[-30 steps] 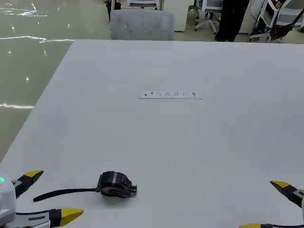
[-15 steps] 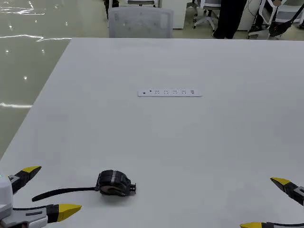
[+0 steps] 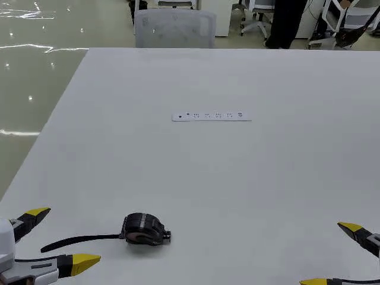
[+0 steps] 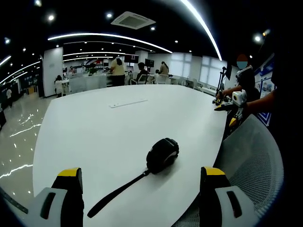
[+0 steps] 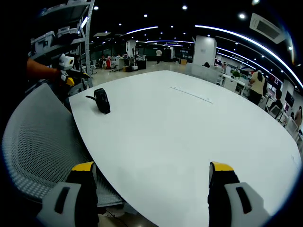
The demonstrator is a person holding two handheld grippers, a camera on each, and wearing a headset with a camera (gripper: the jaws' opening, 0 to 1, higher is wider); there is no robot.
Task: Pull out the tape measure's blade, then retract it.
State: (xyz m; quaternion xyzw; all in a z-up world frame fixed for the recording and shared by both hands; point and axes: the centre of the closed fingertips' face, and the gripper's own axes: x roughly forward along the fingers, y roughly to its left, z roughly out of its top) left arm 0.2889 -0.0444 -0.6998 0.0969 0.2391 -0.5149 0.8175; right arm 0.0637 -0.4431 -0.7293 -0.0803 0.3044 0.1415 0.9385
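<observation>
White tabletop (image 3: 237, 178) takes most of the head view, with glossy floor (image 3: 35, 71) in the upper left and a grey chair (image 3: 173, 28) at the far edge, top centre. White power strip (image 3: 211, 116) lies flat a bit above frame centre. Black tape measure (image 3: 144, 230) sits on the tabletop in the lower left part of the frame, close to the near edge. Its wrist strap (image 3: 77, 241) trails left along the surface. The blade (image 3: 168, 236) is not pulled out; just its end nub shows at the case's right side.

My left tongs (image 3: 65, 236) are in the lower left corner, yellow tips wide apart, holding nothing. The strap's end looks to lie between the two tips; the case is just right of them, not touching. My right tongs (image 3: 333, 255) are in the lower right corner, tips apart too, gripping nothing, well apart from the tape measure.

Left gripper view: tape measure at centre frame, ahead of and between my two jaws, strap running toward lower left. Right gripper view: tape measure small at upper left, near the tabletop's edge. Office desks and people (image 4: 116, 71) stand beyond the tabletop.
</observation>
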